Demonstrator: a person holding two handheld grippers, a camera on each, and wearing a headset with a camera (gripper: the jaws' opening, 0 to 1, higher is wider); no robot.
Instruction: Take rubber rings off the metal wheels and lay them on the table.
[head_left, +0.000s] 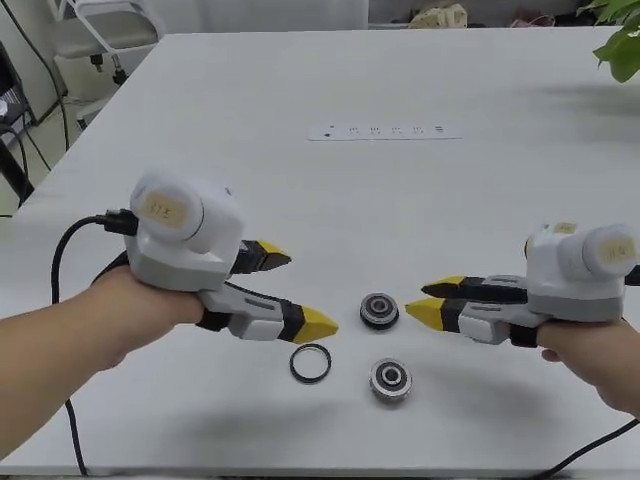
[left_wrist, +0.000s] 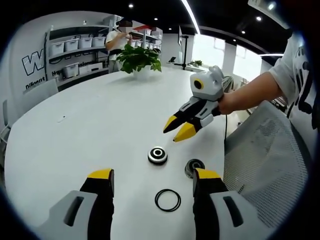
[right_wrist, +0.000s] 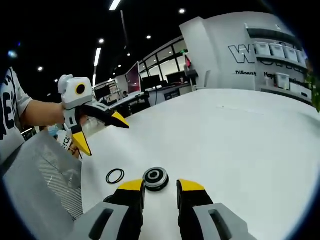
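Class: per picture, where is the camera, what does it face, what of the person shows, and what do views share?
Head view: headset, down at white table; both forearms, left tongs, right tongs.
Left gripper view: on left tongs, facing right tongs; own jaws, arm, sleeve.
Right gripper view: on right tongs, facing left tongs; own jaws, arm, shirt.
Shared: loose black rubber ring.

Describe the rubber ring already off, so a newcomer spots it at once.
Start at the white table's near edge. Two thick wheels sit there, the farther metal wheel and the nearer metal wheel; left of the nearer lies a thin black rubber ring. It alone is flat and hollow.
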